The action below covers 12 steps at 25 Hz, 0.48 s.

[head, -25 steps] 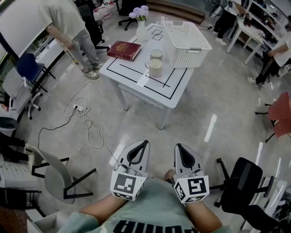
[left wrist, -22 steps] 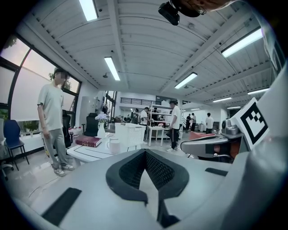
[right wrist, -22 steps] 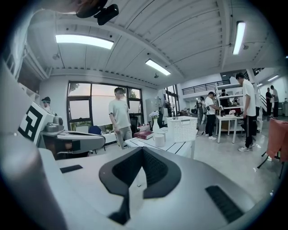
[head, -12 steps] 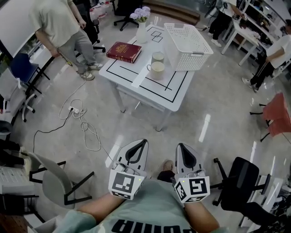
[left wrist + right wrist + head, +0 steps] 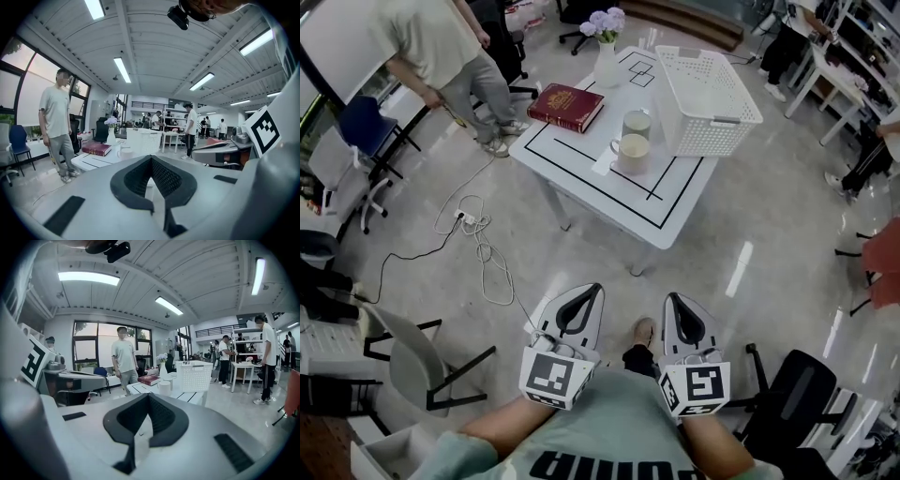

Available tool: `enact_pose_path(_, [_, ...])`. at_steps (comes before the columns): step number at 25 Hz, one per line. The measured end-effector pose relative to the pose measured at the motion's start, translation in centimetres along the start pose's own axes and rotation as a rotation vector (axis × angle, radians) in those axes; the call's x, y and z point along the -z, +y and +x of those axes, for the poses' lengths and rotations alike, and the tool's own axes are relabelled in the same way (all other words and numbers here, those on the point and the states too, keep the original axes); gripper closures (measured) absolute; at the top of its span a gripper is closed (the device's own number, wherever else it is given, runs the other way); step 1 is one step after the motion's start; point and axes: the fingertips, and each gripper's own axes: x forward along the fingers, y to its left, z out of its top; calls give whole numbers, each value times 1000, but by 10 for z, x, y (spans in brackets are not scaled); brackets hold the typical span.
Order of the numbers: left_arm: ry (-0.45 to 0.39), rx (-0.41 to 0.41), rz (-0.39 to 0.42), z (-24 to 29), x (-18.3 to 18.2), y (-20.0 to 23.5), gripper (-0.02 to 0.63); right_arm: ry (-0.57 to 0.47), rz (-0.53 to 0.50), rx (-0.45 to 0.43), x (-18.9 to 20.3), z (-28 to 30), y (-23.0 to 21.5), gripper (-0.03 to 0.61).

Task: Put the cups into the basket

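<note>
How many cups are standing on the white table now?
2. The nearer cup stands left of the white basket; the farther cup stands just behind it. The basket's inside shows none.

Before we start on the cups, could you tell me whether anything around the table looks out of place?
On the table, nothing: the near cup and far cup stand upright beside the basket. Oddly, a loose cable with a power strip sprawls across the floor left of the table.
</note>
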Motion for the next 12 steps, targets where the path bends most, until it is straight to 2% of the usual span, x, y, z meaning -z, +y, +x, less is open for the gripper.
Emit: enact_pose_path(12, [16, -138, 17, 88, -27, -24, 609, -14, -76, -172, -28, 52, -77, 568])
